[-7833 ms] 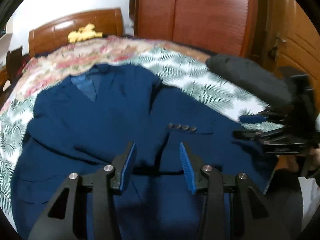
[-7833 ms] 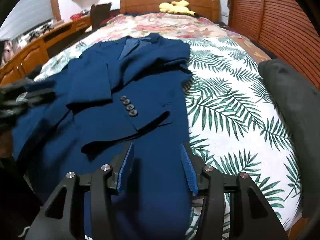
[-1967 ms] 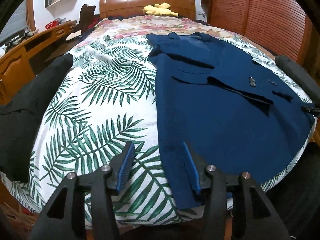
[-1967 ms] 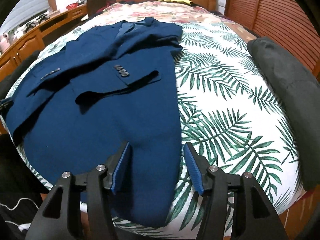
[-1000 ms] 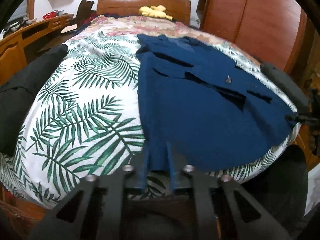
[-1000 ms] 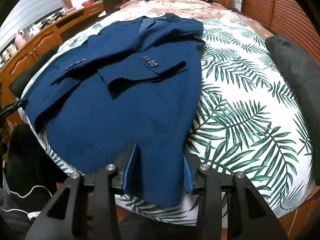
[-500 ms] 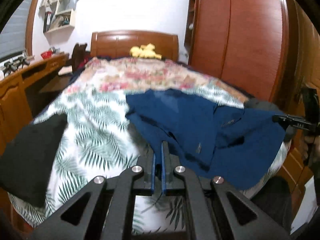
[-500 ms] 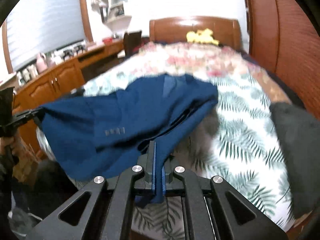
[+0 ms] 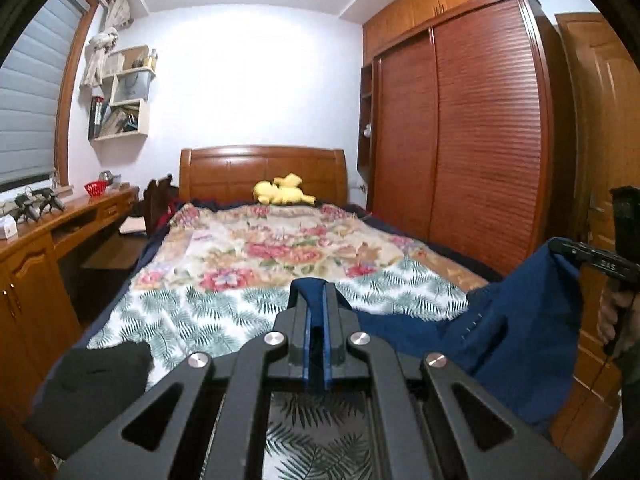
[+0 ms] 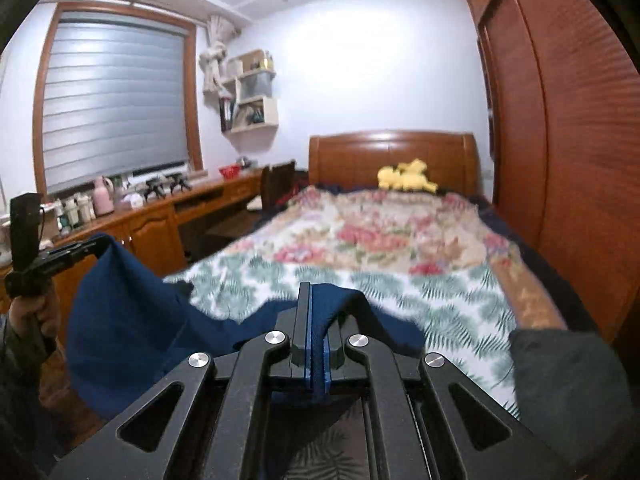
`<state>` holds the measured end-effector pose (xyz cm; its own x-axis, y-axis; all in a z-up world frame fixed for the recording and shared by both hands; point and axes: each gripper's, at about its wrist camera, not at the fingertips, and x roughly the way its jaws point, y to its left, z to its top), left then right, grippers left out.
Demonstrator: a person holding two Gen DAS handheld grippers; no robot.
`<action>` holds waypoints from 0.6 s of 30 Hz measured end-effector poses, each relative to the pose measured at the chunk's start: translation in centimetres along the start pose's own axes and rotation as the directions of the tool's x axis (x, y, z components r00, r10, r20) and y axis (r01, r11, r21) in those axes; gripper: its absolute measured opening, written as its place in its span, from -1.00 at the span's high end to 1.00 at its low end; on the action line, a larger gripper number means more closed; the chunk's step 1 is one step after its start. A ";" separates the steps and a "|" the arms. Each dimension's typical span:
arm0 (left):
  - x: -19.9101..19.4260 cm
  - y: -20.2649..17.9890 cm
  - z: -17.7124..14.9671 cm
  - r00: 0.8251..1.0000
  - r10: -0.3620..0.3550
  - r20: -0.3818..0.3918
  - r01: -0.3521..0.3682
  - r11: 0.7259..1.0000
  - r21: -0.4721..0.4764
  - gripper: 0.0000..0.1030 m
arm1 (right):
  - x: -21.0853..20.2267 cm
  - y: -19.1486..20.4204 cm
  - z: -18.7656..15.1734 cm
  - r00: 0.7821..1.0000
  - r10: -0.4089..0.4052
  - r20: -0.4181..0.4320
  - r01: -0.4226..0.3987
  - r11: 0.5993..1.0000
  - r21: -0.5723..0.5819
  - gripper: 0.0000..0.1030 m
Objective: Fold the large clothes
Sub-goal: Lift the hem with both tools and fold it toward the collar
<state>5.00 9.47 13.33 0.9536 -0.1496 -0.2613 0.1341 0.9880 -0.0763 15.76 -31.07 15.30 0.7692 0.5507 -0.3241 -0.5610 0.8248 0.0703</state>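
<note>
The one navy suit jacket (image 9: 500, 344) had risen off the bed (image 9: 280, 248); left tongs (image 9: 316, 304) and right tongs (image 10: 316, 312) each clamped its hem.

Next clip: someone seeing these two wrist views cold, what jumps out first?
The navy blue jacket, lifted off the foot of the bed and hanging between the two grippers. The left gripper and the right gripper are each shut on an edge of it. Behind, a yellow plush toy lies against the wooden headboard.
</note>
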 end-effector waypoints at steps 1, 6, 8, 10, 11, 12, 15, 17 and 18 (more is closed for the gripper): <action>-0.7 -0.1 0.6 1.000 0.003 0.015 -0.003 1.000 0.002 0.97 | -0.9 0.3 0.8 1.000 0.003 0.018 -0.002 1.000 -0.008 0.97; -4.6 -0.6 3.3 0.994 -0.010 0.107 0.008 1.000 0.018 0.97 | -4.7 1.1 2.9 0.996 0.004 0.089 0.000 0.999 -0.042 0.98; -5.7 -0.6 4.0 0.992 -0.008 0.126 0.005 1.000 0.021 0.97 | -6.3 1.2 3.7 0.993 0.009 0.119 -0.003 0.999 -0.049 0.97; -6.7 -0.7 4.4 0.990 -0.003 0.142 -0.001 1.000 0.028 0.97 | -7.8 1.3 4.2 0.990 0.010 0.141 -0.001 0.998 -0.062 0.97; -7.1 -0.8 4.5 0.989 0.000 0.145 -0.005 0.999 0.032 0.97 | -8.3 1.3 4.4 0.989 0.006 0.150 0.003 0.998 -0.064 0.97; -7.2 -0.8 4.5 0.990 0.002 0.143 -0.007 0.999 0.036 0.97 | -8.7 1.3 4.4 0.988 0.002 0.154 0.008 0.998 -0.067 0.97; -6.3 -0.9 4.0 0.993 0.015 0.118 -0.021 0.999 0.043 0.97 | -8.8 0.9 4.0 0.989 -0.006 0.145 0.016 0.998 -0.067 0.97; -4.7 -1.0 3.3 0.996 0.033 0.087 -0.037 0.998 0.047 0.97 | -7.9 0.4 3.1 0.994 -0.019 0.112 0.026 0.998 -0.061 0.97; -3.9 -1.0 2.9 0.997 0.039 0.069 -0.042 0.998 0.048 0.97 | -7.4 0.1 2.7 0.995 -0.027 0.096 0.033 0.998 -0.057 0.97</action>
<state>1.98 9.20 17.23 0.9744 -0.1085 -0.1968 0.1068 0.9941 -0.0190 10.85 -34.72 20.22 0.8101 0.5379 -0.2333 -0.5521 0.8337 0.0053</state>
